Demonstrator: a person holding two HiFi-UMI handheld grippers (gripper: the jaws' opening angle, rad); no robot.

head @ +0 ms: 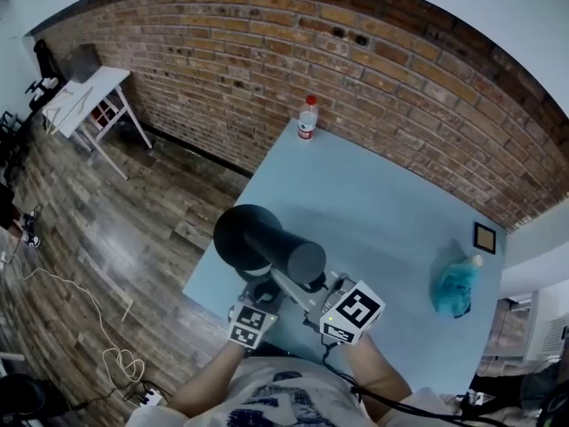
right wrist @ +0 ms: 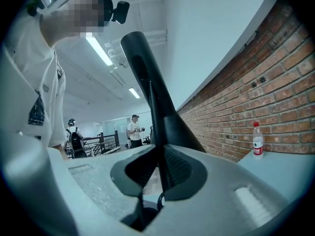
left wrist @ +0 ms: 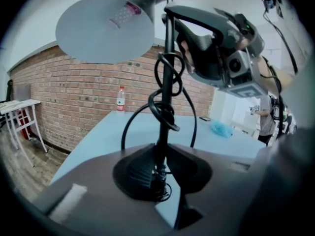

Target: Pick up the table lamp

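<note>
The black table lamp [head: 267, 245] is held over the near left corner of the light blue table [head: 382, 194], its round shade [head: 247, 235] pointing left. In the left gripper view the thin stem [left wrist: 166, 97] with the cord [left wrist: 166, 113] wound round it runs up to the shade [left wrist: 106, 28]. My left gripper [left wrist: 160, 177] is shut on the stem low down. My right gripper [right wrist: 156, 173] is shut on a thin part of the lamp's arm [right wrist: 147, 82]; it shows higher up in the left gripper view as the right gripper [left wrist: 216, 53].
A plastic bottle [head: 307, 118] stands at the table's far corner by the brick wall. A blue crumpled bag [head: 455, 285] and a small dark square [head: 484, 237] lie at the right. A white side table [head: 84, 96] and cables [head: 116, 358] are on the wooden floor at left.
</note>
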